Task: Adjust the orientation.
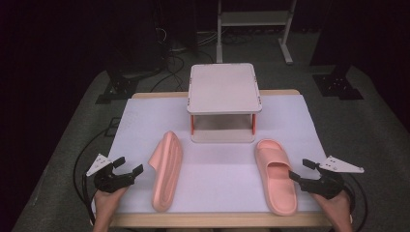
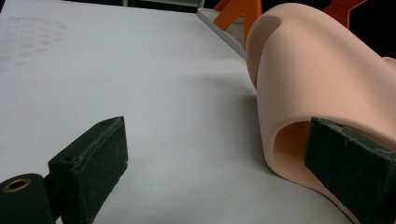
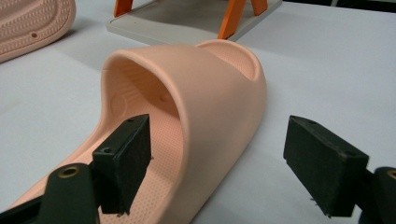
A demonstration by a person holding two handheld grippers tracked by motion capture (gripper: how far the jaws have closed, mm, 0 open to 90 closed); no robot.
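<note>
- Two pink slippers lie on your worktop: left slipper on its side, right slipper upright.
- Your left hand-held gripper and right hand-held gripper hover low, jaws apart, gripping nothing.

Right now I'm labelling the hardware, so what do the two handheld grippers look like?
Both the left gripper and the right gripper are black, each with two blocky jaws faced with dark pads, a pale grey three-cornered plate on top, brass-ringed holes and a trailing black cable.
</note>
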